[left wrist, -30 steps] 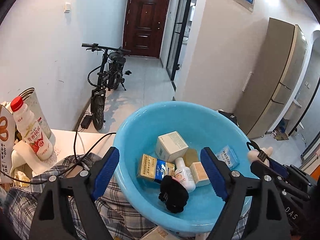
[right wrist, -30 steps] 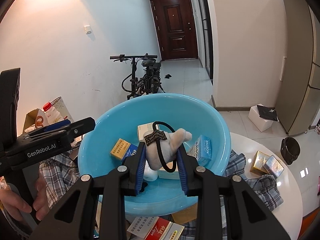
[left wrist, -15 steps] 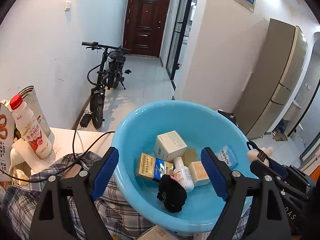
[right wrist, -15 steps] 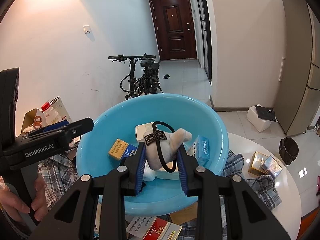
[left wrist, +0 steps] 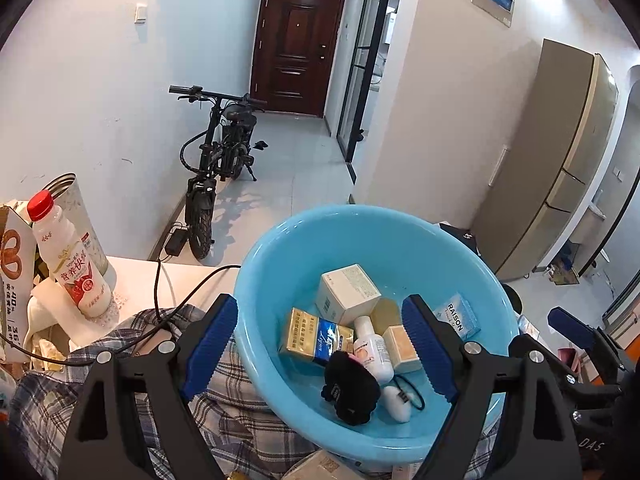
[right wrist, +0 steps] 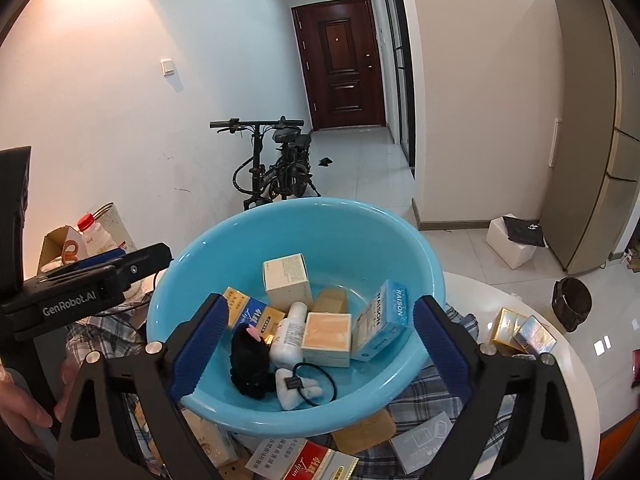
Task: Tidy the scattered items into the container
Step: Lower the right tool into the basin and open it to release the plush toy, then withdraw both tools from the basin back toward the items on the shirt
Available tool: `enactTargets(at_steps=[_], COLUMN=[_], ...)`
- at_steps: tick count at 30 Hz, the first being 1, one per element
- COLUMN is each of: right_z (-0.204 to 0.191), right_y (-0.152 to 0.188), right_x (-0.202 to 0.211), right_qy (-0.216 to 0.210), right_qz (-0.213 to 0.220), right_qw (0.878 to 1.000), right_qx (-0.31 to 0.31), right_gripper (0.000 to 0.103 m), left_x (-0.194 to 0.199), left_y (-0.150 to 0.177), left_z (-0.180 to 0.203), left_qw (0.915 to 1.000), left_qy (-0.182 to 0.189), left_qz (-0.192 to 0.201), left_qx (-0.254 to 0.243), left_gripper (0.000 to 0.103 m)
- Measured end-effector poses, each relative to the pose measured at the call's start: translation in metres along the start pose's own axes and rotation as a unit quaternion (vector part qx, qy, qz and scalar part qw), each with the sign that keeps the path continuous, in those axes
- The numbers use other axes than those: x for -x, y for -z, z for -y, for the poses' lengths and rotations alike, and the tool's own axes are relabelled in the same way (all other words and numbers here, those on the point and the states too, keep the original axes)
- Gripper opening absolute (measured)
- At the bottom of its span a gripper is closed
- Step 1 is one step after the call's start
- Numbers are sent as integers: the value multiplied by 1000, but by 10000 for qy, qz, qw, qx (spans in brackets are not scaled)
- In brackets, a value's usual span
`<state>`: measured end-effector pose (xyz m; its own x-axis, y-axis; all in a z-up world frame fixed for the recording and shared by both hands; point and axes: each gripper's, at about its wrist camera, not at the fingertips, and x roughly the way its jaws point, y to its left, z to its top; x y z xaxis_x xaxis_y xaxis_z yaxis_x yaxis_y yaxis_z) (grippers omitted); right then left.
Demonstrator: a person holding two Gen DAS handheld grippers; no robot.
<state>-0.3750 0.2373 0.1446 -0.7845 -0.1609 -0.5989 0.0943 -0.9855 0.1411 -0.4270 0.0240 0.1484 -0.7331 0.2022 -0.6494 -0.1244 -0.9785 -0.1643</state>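
A light-blue basin (left wrist: 360, 214) (right wrist: 304, 202) stands on a plaid cloth and holds several boxes, a small white bottle (right wrist: 289, 334) and a black plush piece (right wrist: 248, 364). A white plush hair tie (right wrist: 298, 390) (left wrist: 396, 400) with a black elastic loop lies loose on the basin floor beside the black piece. Above the basin's near rim, my right gripper (right wrist: 320, 308) has its jaws opening wide, and nothing is between them. My left gripper (left wrist: 320, 314) hovers open over the basin's left side, holding nothing.
Loose boxes lie in front of the basin, among them a red-and-white pack (right wrist: 304, 458) and a grey box (right wrist: 426, 442). Two foil packs (right wrist: 522, 332) sit at the right on the white table. A milk bottle (left wrist: 70, 260), a cable and a tin stand at the left.
The right gripper's jaws went from shut on the white plush hair tie to wide apart. The tie dropped into the basin beside the black plush piece. The left gripper stayed put.
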Motion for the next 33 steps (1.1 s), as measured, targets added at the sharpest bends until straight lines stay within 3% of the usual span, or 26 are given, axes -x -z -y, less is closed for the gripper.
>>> enactTargets(at_steps=[12,24,33], right_z=[-3,-12,-11], right_y=[1,10,15], right_x=[-3,-29,-35], right_qy=[-5,-79,-37], right_qz=[-86,-407,-542], right_qw=[9999,9990,9985], right_qx=[52,147,115], right_gripper=[93,93,93], left_x=[0,-41,-50], left_y=[-2,12,17], left_z=[1,6,12], left_qw=[9999,9973,9960], left_qy=[-86,-371,-404], left_qz=[-34,-545,-660], left_qx=[-84,-335,-438], left_gripper=[86,86,86])
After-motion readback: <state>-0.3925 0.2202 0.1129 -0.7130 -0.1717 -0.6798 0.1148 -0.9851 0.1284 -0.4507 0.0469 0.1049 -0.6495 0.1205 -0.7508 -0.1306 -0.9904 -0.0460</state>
